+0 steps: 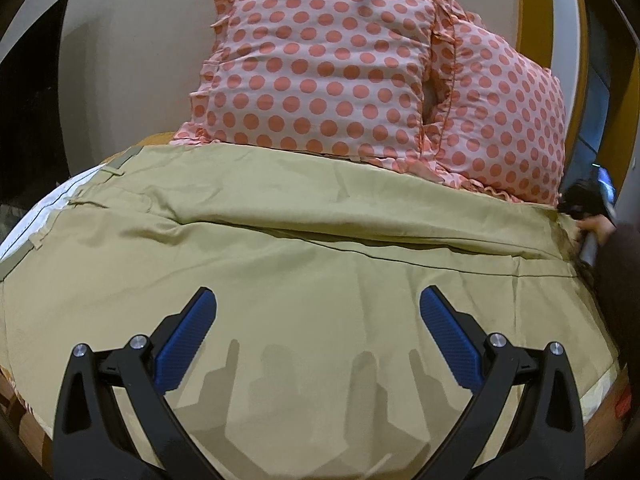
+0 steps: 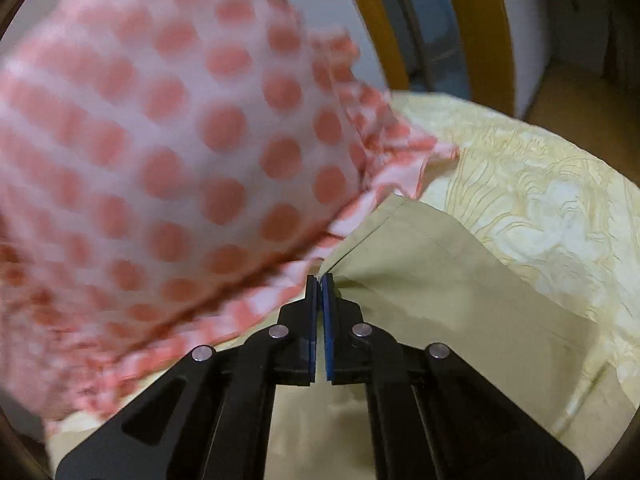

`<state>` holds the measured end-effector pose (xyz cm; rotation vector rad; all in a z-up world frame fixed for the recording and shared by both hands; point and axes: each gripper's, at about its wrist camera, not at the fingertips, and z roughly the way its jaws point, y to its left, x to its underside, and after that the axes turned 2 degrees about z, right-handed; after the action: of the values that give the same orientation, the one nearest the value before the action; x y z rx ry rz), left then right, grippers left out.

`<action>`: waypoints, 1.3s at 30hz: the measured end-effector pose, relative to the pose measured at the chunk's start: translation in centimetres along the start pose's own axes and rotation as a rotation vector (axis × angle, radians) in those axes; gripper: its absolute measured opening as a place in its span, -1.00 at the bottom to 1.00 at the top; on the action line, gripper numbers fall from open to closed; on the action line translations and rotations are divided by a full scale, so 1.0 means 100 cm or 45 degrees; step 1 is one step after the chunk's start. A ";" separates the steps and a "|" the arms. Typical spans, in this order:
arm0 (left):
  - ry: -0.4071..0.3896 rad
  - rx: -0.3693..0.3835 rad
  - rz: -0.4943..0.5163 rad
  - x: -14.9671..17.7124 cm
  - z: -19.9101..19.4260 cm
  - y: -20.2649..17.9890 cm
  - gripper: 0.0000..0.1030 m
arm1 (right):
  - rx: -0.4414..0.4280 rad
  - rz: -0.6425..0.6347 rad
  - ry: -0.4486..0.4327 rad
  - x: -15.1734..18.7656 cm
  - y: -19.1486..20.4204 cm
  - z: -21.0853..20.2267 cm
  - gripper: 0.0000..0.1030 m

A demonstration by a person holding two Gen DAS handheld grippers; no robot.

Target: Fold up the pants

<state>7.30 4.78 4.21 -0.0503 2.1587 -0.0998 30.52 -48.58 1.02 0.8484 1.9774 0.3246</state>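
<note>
The bed (image 2: 540,200) is being covered by a pale yellow patterned sheet. Khaki pants (image 1: 300,280) are being spread across it, the waistband at 9 o'clock in the left wrist view. Two polka-dot pillows (image 1: 320,68) are being rested on the bed at 12 o'clock, their lower frills touching the pants' far edge.

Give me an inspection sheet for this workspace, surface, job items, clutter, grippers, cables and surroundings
Surface: bed with pale yellow patterned sheet.
Job's things: khaki pants spread flat across the bed, waistband at left; far right end pinched and lifted.
Clutter: two polka-dot pillows behind the pants, touching them.
Grippers: left gripper open, above the pants, holding nothing; right gripper shut on the pants.
Cables: nothing seen.
Surroundings: beige wall, yellow frame at right.
</note>
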 end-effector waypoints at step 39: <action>-0.036 0.134 -0.277 -0.084 0.009 0.069 0.96 | -0.627 0.353 -0.115 0.127 -0.118 -0.200 -0.96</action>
<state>12.72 12.24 10.06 -0.2247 2.1101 -0.3362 4.42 -46.38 -2.92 0.7926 1.5929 0.8777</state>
